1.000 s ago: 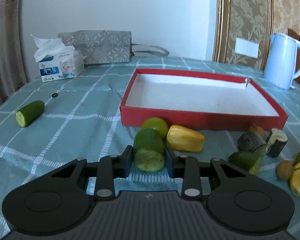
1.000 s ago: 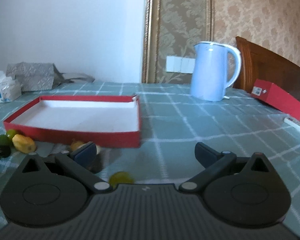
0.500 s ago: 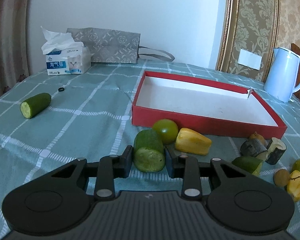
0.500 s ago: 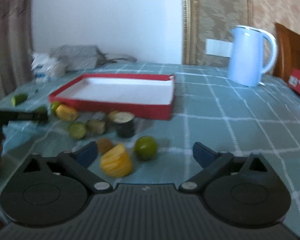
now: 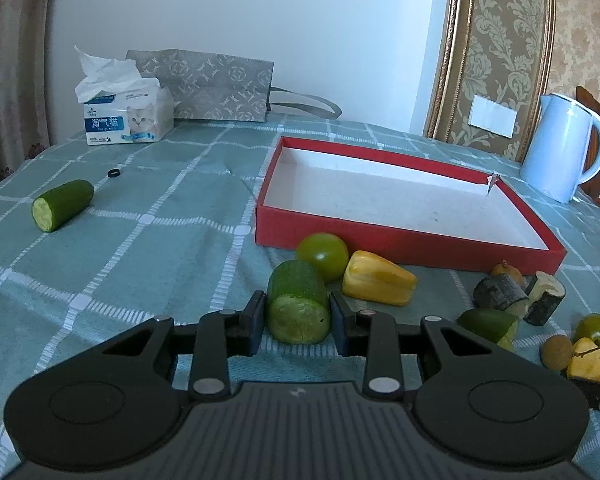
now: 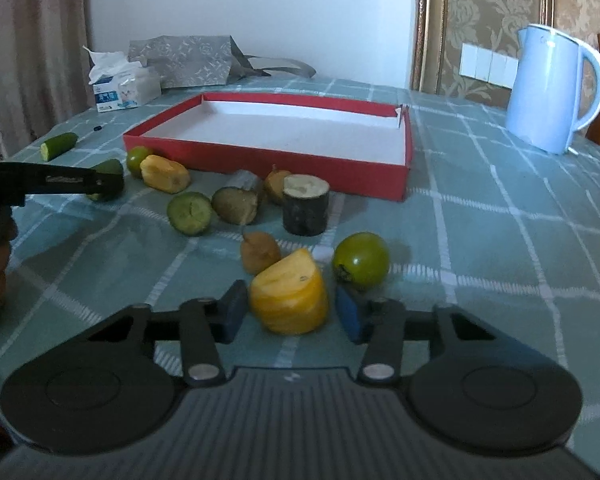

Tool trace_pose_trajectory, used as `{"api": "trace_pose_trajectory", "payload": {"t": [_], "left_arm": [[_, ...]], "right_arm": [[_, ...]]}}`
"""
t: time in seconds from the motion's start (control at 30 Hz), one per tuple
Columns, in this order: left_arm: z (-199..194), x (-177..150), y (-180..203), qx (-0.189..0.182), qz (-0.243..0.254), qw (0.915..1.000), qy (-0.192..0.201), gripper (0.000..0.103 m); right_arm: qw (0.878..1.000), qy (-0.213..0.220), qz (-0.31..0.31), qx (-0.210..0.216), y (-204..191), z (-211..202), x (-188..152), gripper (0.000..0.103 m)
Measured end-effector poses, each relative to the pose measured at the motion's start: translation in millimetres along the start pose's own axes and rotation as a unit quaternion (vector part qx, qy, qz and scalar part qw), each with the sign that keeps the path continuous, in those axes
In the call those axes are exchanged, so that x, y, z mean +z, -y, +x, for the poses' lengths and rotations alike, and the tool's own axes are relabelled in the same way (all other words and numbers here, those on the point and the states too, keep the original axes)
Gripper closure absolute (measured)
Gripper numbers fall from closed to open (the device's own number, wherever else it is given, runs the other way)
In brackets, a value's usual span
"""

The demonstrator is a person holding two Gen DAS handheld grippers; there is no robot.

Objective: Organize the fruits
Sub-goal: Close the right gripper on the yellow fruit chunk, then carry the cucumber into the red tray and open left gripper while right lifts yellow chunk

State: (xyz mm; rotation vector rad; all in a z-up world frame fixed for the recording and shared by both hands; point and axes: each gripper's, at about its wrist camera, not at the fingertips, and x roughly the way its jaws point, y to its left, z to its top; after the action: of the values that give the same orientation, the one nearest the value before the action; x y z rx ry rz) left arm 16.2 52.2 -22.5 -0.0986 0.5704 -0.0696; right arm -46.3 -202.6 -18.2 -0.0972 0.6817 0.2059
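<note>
three cucumber pieces (image 5: 299,303) – two green tomatoes (image 5: 323,251) – one red tray (image 5: 404,240)

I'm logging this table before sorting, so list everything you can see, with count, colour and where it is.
Box lid tray: one, red, white inside, empty, mid-table.
Cucumber pieces: four, green; one in left gripper, one far left, two among the fruit.
Round green fruits: two, before the tray.
Yellow fruit pieces: two; one by the tray, one between right gripper's pads.
Dark-skinned stubs: two, near the tray.
Small brown fruits: two.
Kettle: one, pale blue, right.
Tissue box: one, white, far left.
Bag: one, grey, behind.
Left gripper: black, shut.
Right gripper: black, closing.
</note>
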Motion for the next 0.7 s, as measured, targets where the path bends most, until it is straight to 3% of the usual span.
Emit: {"api": "trace_pose_trajectory", "payload": {"t": [0.13, 0.43, 0.7], "left_arm": [[0, -1, 2, 0.002, 0.003, 1.0000, 0.000, 0.070], [-7, 2, 9, 0.002, 0.020, 0.9998, 0.004, 0.070], [-23, 28, 27, -0.008, 0.052, 0.9978, 0.040, 0.071]], "right_arm": [[1.000, 0.002, -0.019, -0.009, -7, 4, 1, 0.064], [0.999, 0.025, -0.029, -0.014, -9, -11, 2, 0.064], [0.996, 0.074, -0.031, -0.030, 9, -28, 30, 0.064]]}}
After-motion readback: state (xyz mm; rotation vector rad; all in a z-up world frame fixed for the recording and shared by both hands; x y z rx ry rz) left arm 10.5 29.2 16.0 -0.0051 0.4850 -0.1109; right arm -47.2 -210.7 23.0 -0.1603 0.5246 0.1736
